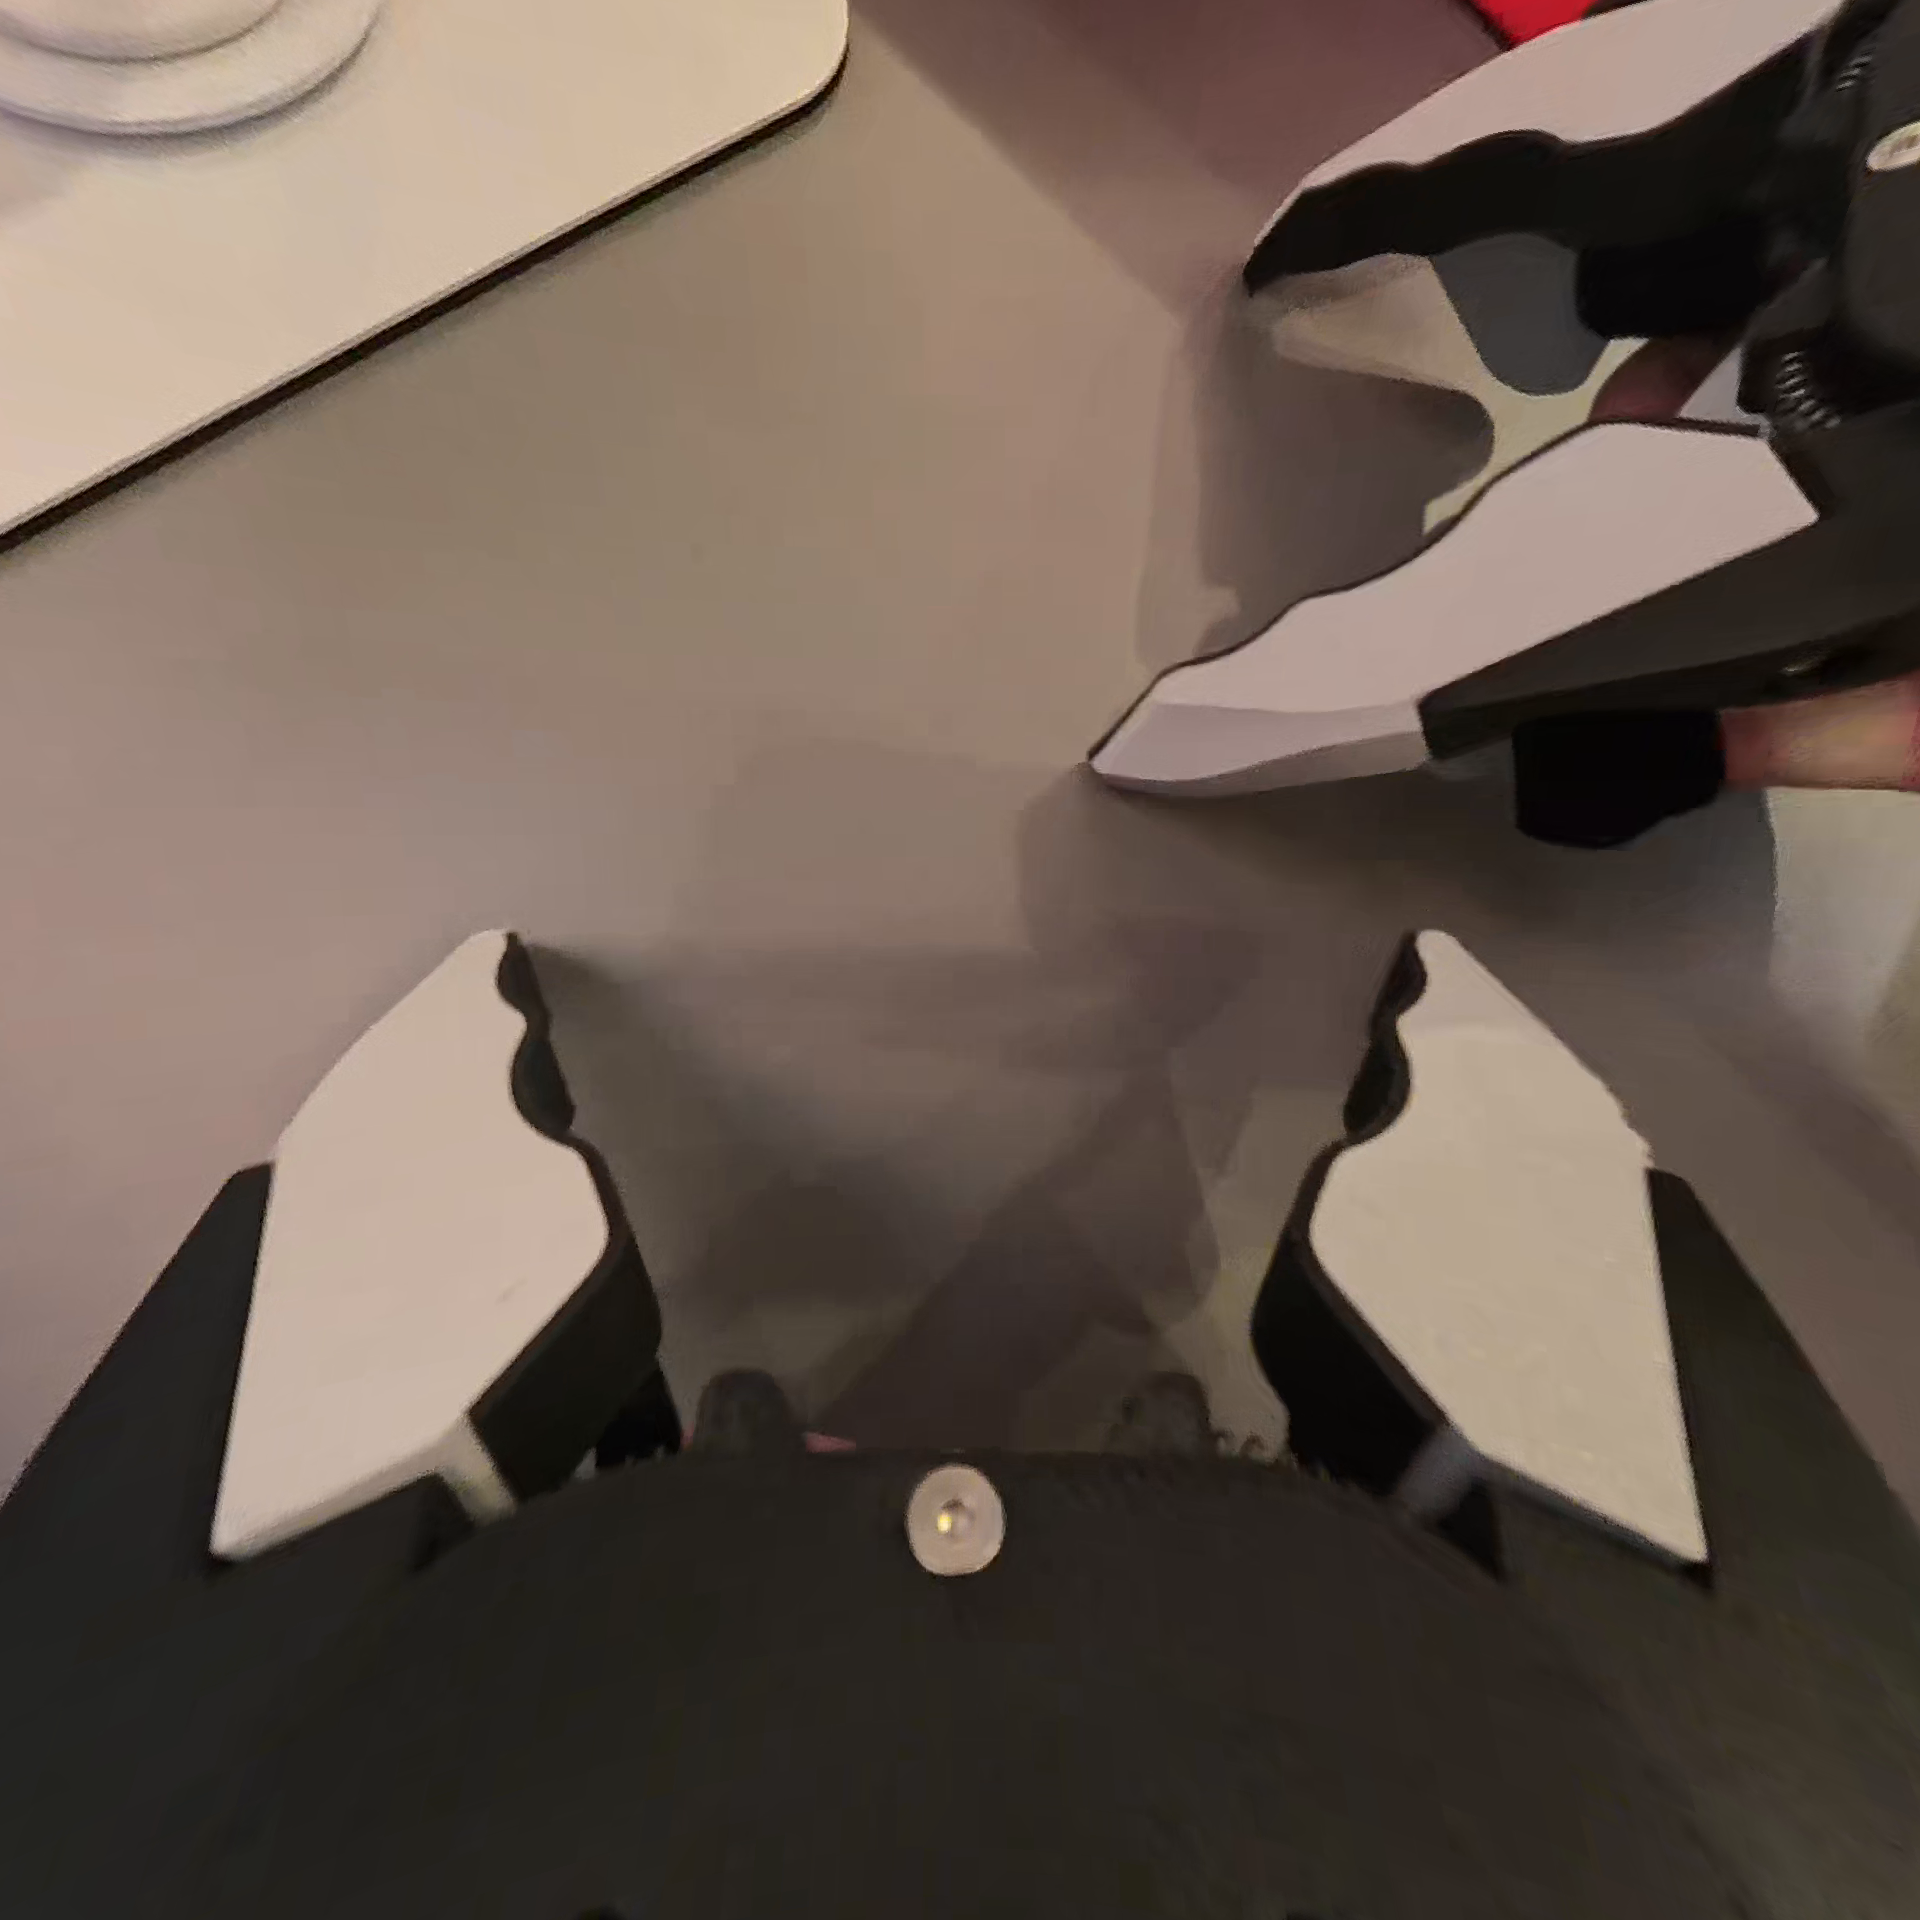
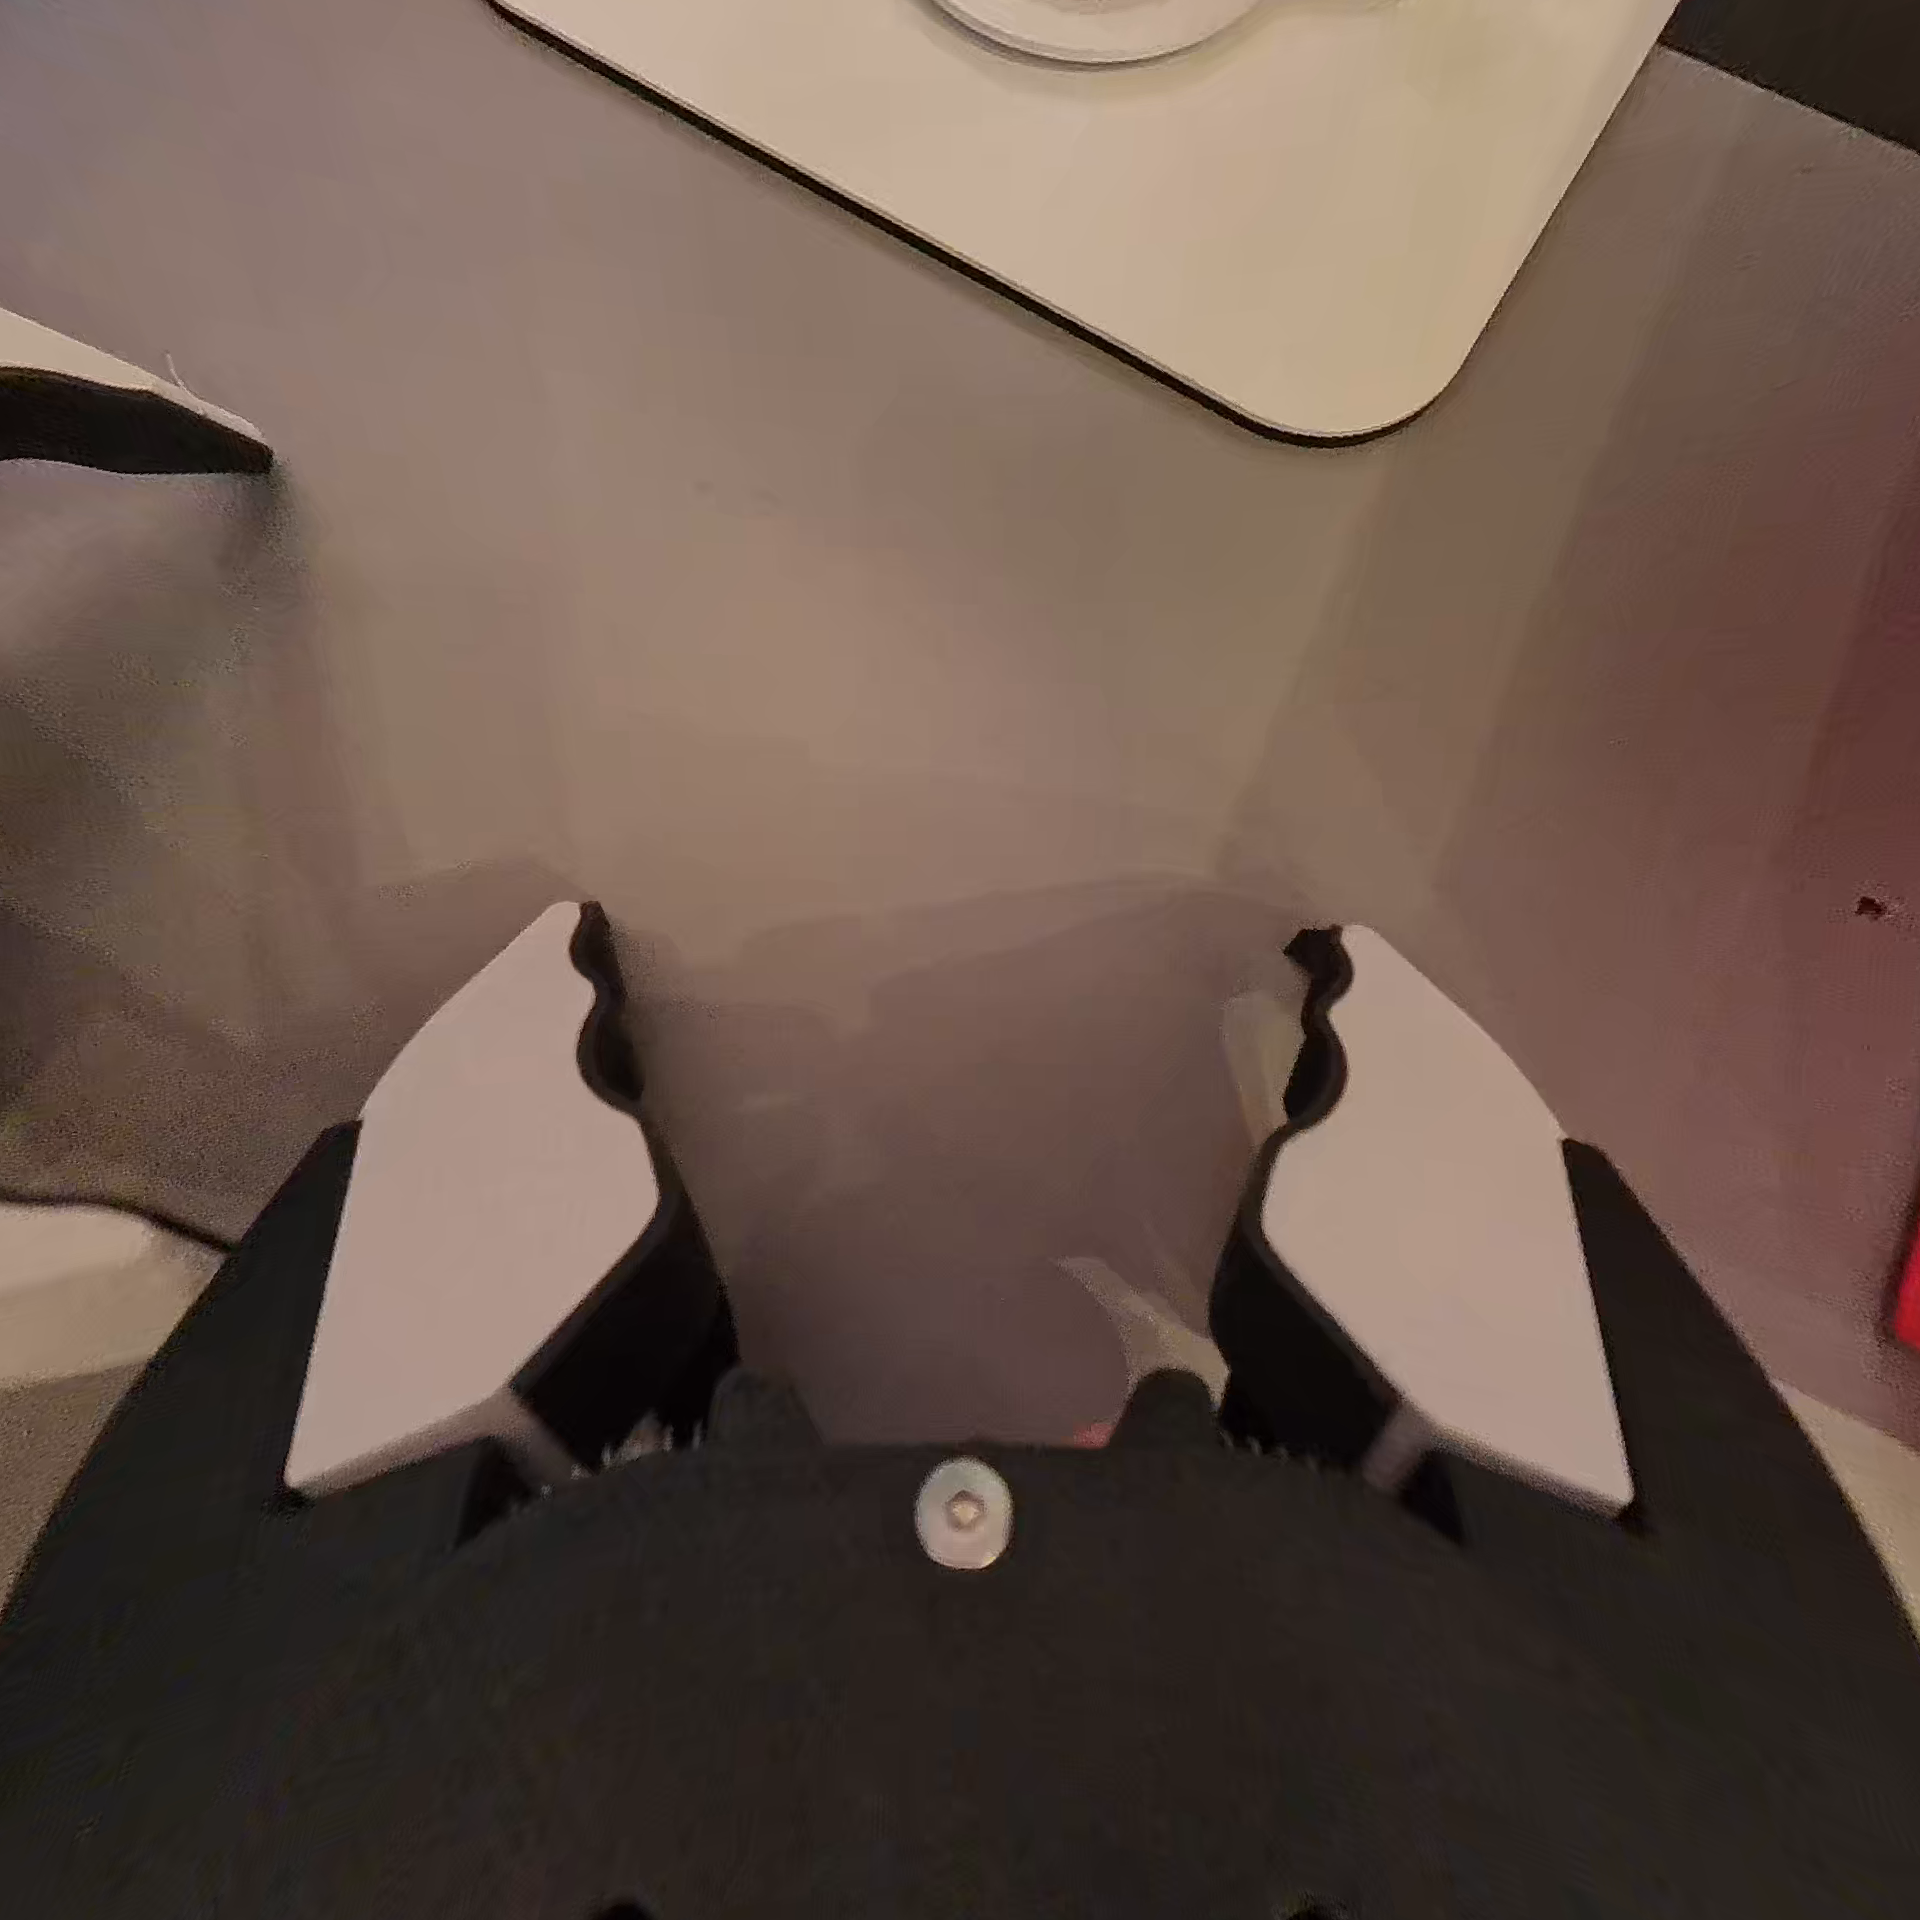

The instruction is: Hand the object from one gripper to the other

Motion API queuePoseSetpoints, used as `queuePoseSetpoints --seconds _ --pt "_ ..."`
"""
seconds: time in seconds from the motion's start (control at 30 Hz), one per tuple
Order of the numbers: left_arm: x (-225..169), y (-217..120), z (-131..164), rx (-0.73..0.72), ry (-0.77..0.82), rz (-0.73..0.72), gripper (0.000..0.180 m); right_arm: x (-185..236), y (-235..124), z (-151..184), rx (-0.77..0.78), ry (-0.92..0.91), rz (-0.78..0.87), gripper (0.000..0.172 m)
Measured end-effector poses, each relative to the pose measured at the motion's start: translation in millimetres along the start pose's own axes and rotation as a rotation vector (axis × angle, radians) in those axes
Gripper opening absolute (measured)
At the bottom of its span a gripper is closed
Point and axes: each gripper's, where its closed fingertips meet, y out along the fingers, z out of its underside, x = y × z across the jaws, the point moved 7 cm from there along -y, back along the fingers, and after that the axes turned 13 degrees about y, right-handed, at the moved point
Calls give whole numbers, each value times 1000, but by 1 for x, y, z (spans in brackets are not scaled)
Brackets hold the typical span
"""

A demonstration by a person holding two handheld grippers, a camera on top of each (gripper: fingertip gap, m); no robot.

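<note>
Grey and matte, the desk (image 1: 727, 582) fills both wrist views, crossed by soft shadows of the tools. One landmark lies on it: a white mat (image 1: 436, 208) with rounded corners and a dark edge, carrying a white round thing (image 1: 156, 62) cut off by the frame, too little of it showing to name.

Nearer the camera than the mat, the left tool (image 1: 961, 940) hangs over bare desk with its two white, black-lined fingers (image 1: 416, 1195) spread wide apart and only desk surface between them. To the right of it, farther from the mat's near corner, the right tool (image 1: 1174, 509) reaches in from the frame's edge, its fingers likewise spread, nothing between them, with a person's fingertips (image 1: 1808, 743) showing behind it.

From the right wrist view the same mat (image 2: 1195, 208) lies ahead, and the right tool's fingers (image 2: 488, 1195) stand apart over bare desk. A red strip (image 2: 1907, 1299) shows at the right edge, well away from the mat.

The object to be handed over cannot be told in either view; neither tool has it.
</note>
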Motion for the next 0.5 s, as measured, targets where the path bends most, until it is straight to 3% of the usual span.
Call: queuePoseSetpoints --seconds 0.07,0.17,0.5 --pt "-4 0 0 -9 -11 3 146 -1 -2 0 -15 2 25 120" --pt "-2 4 2 61 17 -130 128 -3 -7 1 -59 -4 84 107" --pt "3 6 3 101 -16 -190 137 -13 -1 -2 -9 50 48 121"
